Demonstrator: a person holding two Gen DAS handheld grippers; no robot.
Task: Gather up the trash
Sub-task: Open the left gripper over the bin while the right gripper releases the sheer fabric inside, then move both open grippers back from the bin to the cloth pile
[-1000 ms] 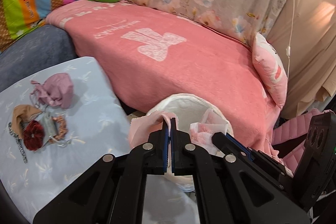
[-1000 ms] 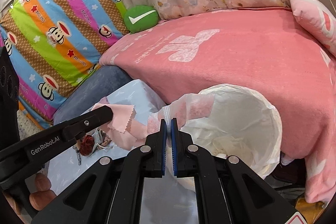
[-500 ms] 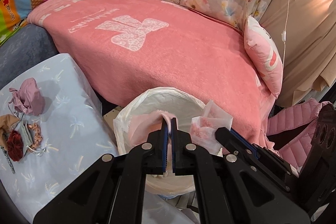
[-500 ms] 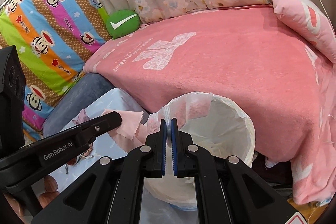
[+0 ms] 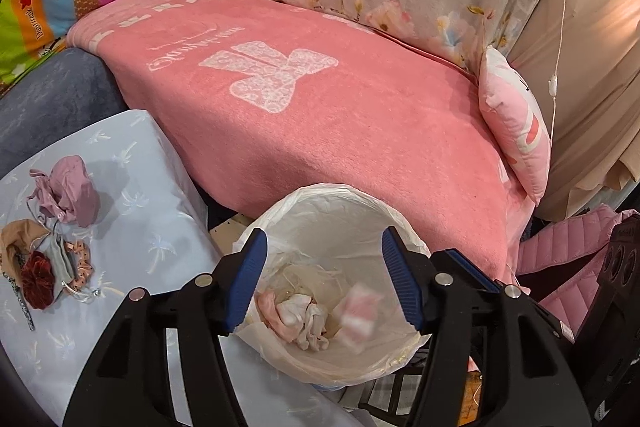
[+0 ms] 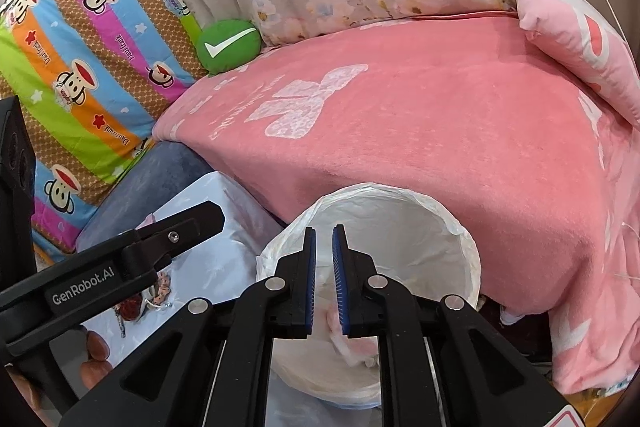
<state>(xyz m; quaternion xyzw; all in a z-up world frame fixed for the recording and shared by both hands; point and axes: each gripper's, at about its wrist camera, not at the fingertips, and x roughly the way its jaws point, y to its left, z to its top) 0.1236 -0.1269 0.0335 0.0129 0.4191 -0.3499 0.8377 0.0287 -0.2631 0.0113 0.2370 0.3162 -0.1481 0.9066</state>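
Note:
A trash bin lined with a white plastic bag (image 5: 340,199) stands between the table and the sofa; it also shows in the right wrist view (image 6: 400,215). Inside lie crumpled white and pink tissues (image 5: 308,315) and a blurred pink wrapper (image 5: 360,311), which looks to be falling. My left gripper (image 5: 324,279) is wide open and empty above the bin. My right gripper (image 6: 323,279) is open a little and empty over the bin's near rim, with pink trash (image 6: 352,343) below it.
A pale blue table (image 5: 132,227) on the left holds a pink pouch (image 5: 72,191), a red scrunchie (image 5: 36,279) and other small items. A sofa with a pink blanket (image 5: 320,115) lies behind. A pink cushion (image 5: 516,123) and pink jacket (image 5: 568,247) are at right.
Both grippers moved over the bin and opened. The pink cloth and the pink wrapper they held have dropped into the bin.

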